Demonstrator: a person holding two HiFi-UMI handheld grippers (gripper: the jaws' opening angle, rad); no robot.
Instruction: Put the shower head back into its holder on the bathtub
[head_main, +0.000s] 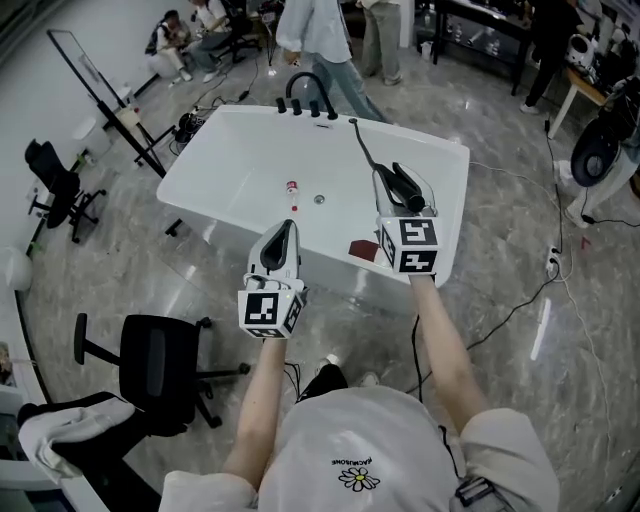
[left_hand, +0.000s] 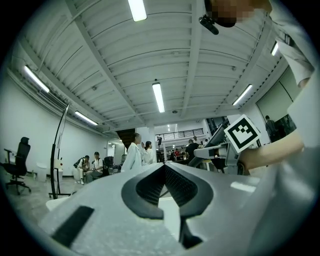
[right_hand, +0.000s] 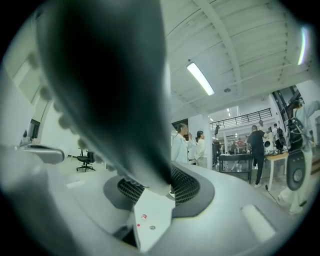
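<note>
The white bathtub (head_main: 250, 115) stands in front of me, with a black faucet (head_main: 305, 95) on its far rim. My right gripper (head_main: 398, 182) is over the tub's right side, shut on the black shower head (head_main: 405, 188). The shower head's dark hose (head_main: 362, 145) runs back to the far rim beside the faucet. In the right gripper view the shower head (right_hand: 110, 90) is a large dark blur between the jaws. My left gripper (head_main: 288, 228) hovers over the tub's near side, shut and holding nothing. Its tips meet in the left gripper view (left_hand: 164, 170).
A small red-and-white bottle (head_main: 292, 188) lies in the tub by the drain (head_main: 319, 199), and a reddish object (head_main: 362, 250) sits near the front wall. A black office chair (head_main: 155, 360) stands at my left. People stand and sit beyond the tub. Cables (head_main: 520, 300) cross the floor on the right.
</note>
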